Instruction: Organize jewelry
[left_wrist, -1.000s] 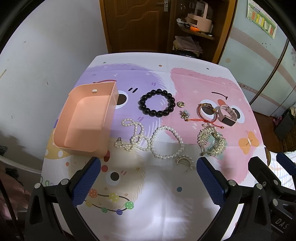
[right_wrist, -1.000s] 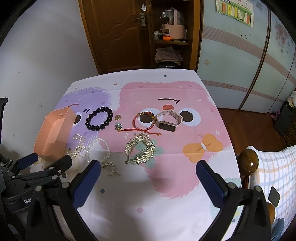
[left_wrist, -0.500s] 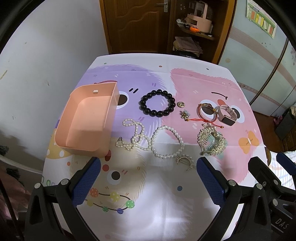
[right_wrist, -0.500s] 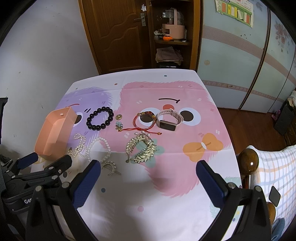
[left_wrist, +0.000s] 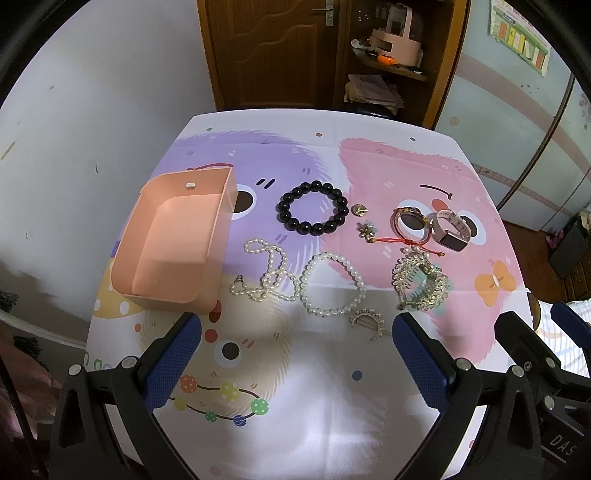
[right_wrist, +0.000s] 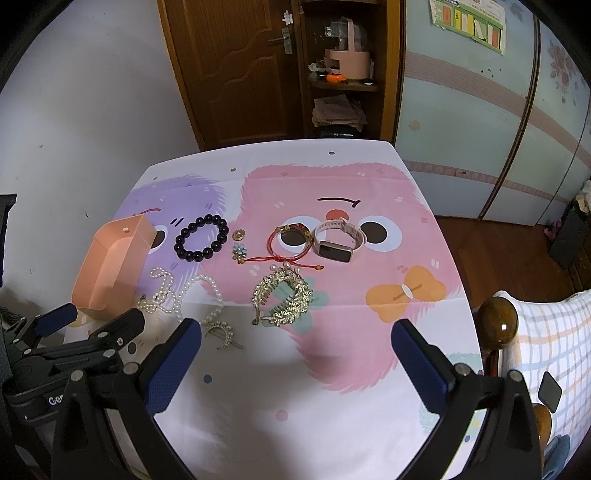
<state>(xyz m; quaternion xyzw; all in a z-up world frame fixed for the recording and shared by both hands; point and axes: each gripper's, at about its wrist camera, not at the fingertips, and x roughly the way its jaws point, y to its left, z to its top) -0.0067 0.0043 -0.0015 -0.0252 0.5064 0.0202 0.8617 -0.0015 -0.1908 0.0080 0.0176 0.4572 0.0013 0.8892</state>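
On the worktop (left_wrist: 332, 369), jewelry waits beside an empty pink box (left_wrist: 173, 243).
Both claws, left claw (left_wrist: 295, 354) and right claw (right_wrist: 295, 354), are wide open; the pearl bracelet (left_wrist: 332, 284) looks light and floppy, so pinch 1 side.

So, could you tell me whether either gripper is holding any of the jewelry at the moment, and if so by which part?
Nothing is held. The left gripper and right gripper are both open over the tablecloth, nothing between their fingers.

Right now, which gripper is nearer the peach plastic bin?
Left. The left gripper hovers just short of the peach plastic bin, slightly to its right; the right gripper sits farther right.
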